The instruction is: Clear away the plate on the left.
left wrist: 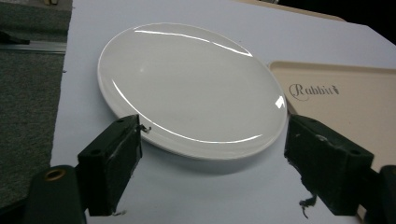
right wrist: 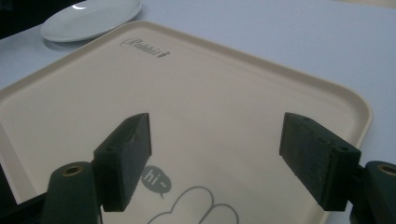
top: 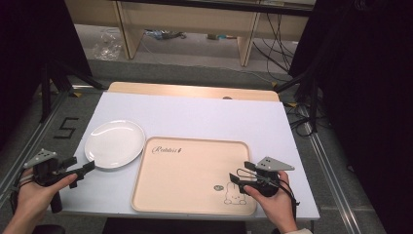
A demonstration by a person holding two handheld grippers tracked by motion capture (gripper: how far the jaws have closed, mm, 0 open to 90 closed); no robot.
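The left claw is open, its two black jaws spread wide and holding nothing. It sits low over the table at the near left, aimed at a white plate. In the left gripper view the jaws frame the plate's near edge: the left jaw is just at the rim, and whether it touches is unclear; the right jaw stands a little apart from it. The plate lies flat on the white table, empty, just to the left of a beige tray.

The right claw is also open and empty. It hovers above the near right part of the tray, by a printed cartoon rabbit. The right gripper view looks across the bare tray toward the plate at the far corner.

The plate looks glazed, hard and glossy, so it is probably slippery, stiff and breakable, and moderately heavy for its thin edge. Lying flat, it offers only its raised rim; the near edge, pinched from above and below, seems the best hold.
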